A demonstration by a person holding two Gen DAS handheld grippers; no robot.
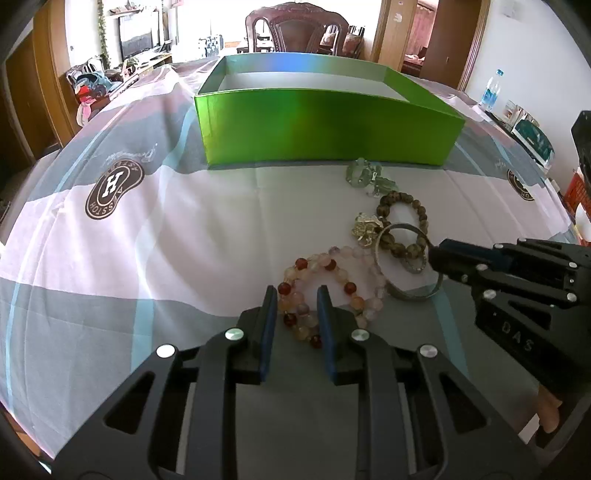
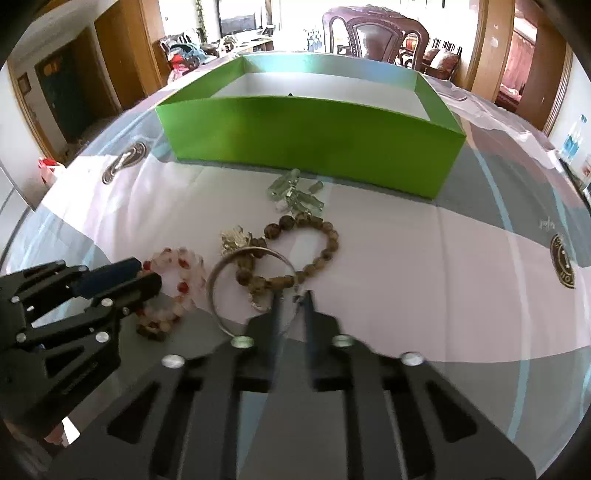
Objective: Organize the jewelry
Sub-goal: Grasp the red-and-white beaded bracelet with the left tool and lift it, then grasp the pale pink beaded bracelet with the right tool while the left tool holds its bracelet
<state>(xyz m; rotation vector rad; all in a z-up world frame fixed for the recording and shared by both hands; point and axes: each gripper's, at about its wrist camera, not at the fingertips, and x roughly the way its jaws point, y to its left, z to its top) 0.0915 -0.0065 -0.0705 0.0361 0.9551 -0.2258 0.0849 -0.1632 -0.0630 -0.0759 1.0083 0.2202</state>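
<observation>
Several pieces of jewelry lie on the tablecloth before an open green box (image 1: 325, 125) (image 2: 306, 144). My left gripper (image 1: 297, 291) is open, its fingers either side of a pink and red bead bracelet (image 1: 325, 273) (image 2: 181, 273). My right gripper (image 2: 293, 295) (image 1: 434, 254) has its jaws narrowly apart around the rim of a silver bangle (image 2: 221, 273) (image 1: 410, 293); whether it grips is unclear. A brown bead bracelet (image 1: 406, 221) (image 2: 317, 251) overlaps the bangle. A gold charm (image 1: 365, 227) (image 2: 236, 238) and a pale green piece (image 1: 364, 175) (image 2: 295, 194) lie nearer the box.
The box interior is white and looks empty. A wooden chair (image 1: 295, 29) stands beyond the table. A water bottle (image 1: 491, 88) and small boxes (image 1: 532, 138) sit at the table's right edge. The cloth (image 1: 147, 229) left of the jewelry is bare.
</observation>
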